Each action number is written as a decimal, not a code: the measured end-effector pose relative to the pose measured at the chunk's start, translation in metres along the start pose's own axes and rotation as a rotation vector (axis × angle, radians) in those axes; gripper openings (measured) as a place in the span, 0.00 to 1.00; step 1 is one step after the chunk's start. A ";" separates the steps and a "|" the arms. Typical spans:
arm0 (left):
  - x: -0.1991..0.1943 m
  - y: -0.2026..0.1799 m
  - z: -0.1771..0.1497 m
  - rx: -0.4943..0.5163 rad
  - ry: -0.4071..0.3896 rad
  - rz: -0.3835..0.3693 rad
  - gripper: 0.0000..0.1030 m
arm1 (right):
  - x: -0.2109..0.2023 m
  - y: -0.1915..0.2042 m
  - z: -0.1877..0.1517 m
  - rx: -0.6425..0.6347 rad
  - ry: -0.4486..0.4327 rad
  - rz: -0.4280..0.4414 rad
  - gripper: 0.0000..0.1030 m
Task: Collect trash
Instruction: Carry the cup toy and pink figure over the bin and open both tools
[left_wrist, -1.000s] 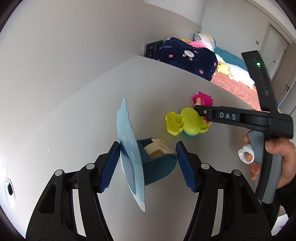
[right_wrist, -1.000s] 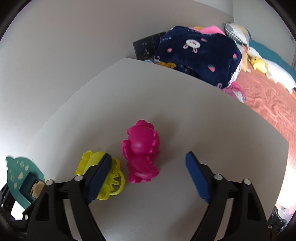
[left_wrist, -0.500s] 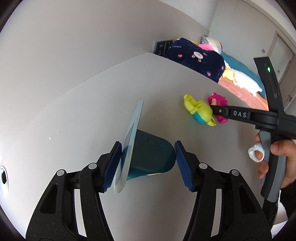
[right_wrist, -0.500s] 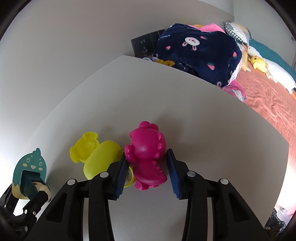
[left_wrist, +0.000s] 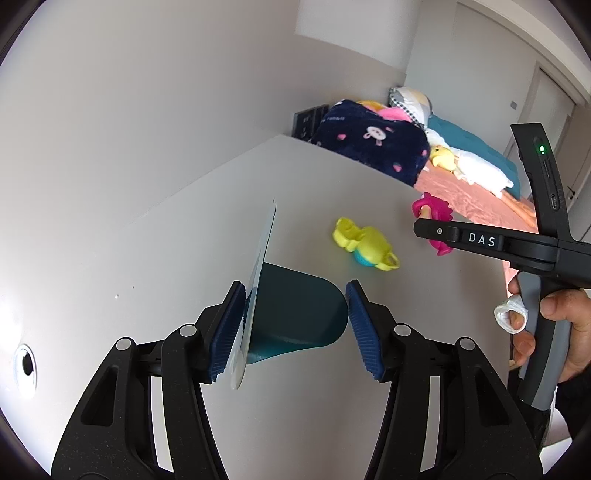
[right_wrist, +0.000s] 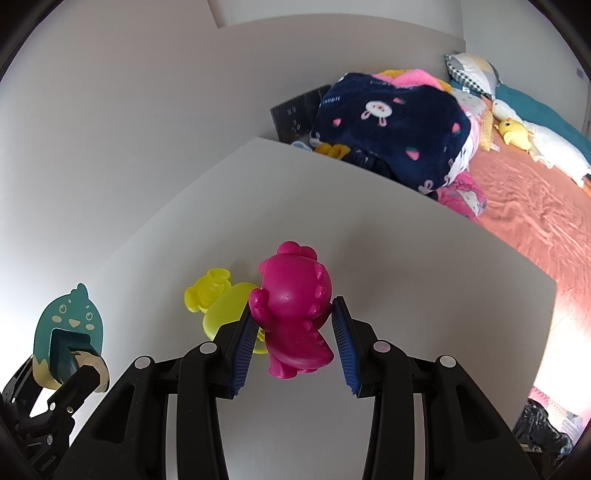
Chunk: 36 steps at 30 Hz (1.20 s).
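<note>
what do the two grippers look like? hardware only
Both are matte black plastic with round silver rivets and ribbed blue pads. Seen from the left wrist, the right gripper has a grey handle, white "DAS" lettering and a lit green LED. No cables visible.

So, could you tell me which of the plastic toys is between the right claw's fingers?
The pink dinosaur toy; the yellow toy lies on the table beside it, ungripped.

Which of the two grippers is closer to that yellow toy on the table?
Right. The right gripper holds the pink toy right beside the yellow toy; the left gripper is farther back.
</note>
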<state>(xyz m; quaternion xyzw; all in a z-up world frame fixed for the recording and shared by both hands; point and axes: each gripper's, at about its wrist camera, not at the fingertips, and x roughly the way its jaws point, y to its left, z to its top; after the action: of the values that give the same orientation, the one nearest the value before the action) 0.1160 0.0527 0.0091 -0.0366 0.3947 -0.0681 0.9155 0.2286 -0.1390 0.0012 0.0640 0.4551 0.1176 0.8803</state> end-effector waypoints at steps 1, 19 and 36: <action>-0.003 -0.004 0.001 0.008 -0.004 -0.003 0.53 | -0.004 -0.001 -0.001 0.001 -0.004 -0.001 0.41; -0.034 -0.067 -0.001 0.108 -0.023 -0.073 0.53 | -0.080 -0.036 -0.042 0.045 -0.060 -0.025 0.41; -0.036 -0.139 -0.006 0.214 -0.019 -0.200 0.53 | -0.139 -0.089 -0.088 0.113 -0.108 -0.102 0.41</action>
<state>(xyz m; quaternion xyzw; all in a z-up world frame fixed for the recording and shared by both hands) 0.0736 -0.0787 0.0474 0.0213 0.3711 -0.2003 0.9065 0.0922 -0.2615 0.0402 0.0967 0.4158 0.0428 0.9033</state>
